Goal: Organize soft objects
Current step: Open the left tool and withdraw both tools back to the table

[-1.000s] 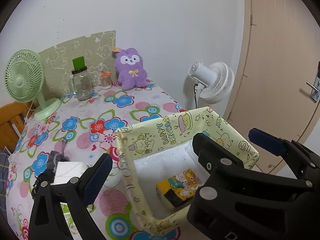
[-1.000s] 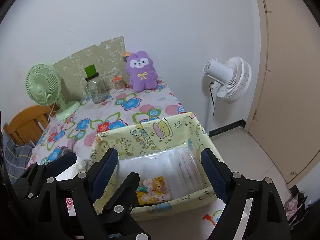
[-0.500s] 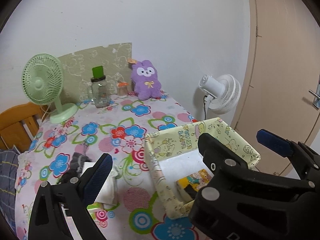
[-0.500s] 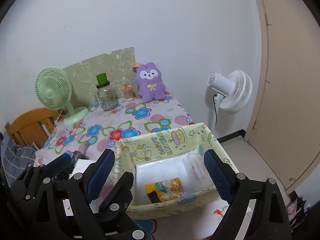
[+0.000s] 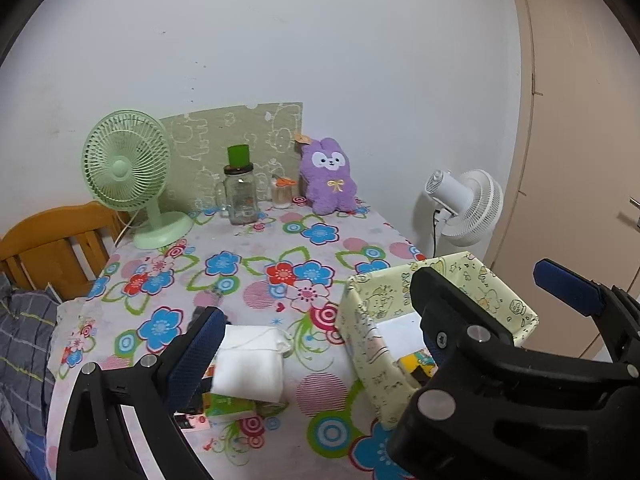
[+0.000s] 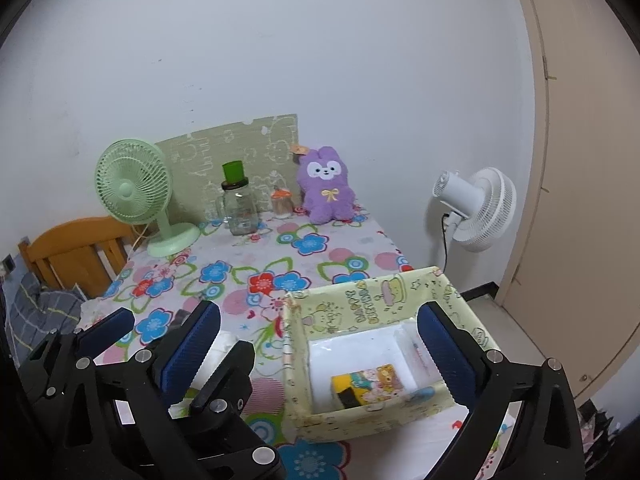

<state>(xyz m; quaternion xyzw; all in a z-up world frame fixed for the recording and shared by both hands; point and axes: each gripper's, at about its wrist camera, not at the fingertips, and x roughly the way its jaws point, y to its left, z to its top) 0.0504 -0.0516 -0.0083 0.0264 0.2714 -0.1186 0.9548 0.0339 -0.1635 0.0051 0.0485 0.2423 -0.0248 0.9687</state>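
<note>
A pale yellow cartoon-print box [image 6: 360, 308] stands at the near right of the floral table and holds a yellow bear-print pack [image 6: 366, 386] on white packs; the box also shows in the left wrist view [image 5: 368, 344]. A white soft pouch [image 5: 250, 364] lies on a green packet left of the box. A purple plush rabbit [image 5: 329, 176] sits at the far edge, also in the right wrist view [image 6: 327, 184]. My left gripper [image 5: 384, 320] is open and empty above the near edge. My right gripper [image 6: 320, 344] is open and empty above the box.
A green desk fan [image 5: 128, 172], a glass jar with a green lid [image 5: 239, 192] and a small jar [image 5: 282, 192] stand at the back. A white floor fan [image 6: 480, 208] and a door are to the right. A wooden chair [image 5: 52, 248] is to the left.
Both grippers have pulled back and up from the box. The box and table now look smaller and farther, and the white pouch has come into the left wrist view.
</note>
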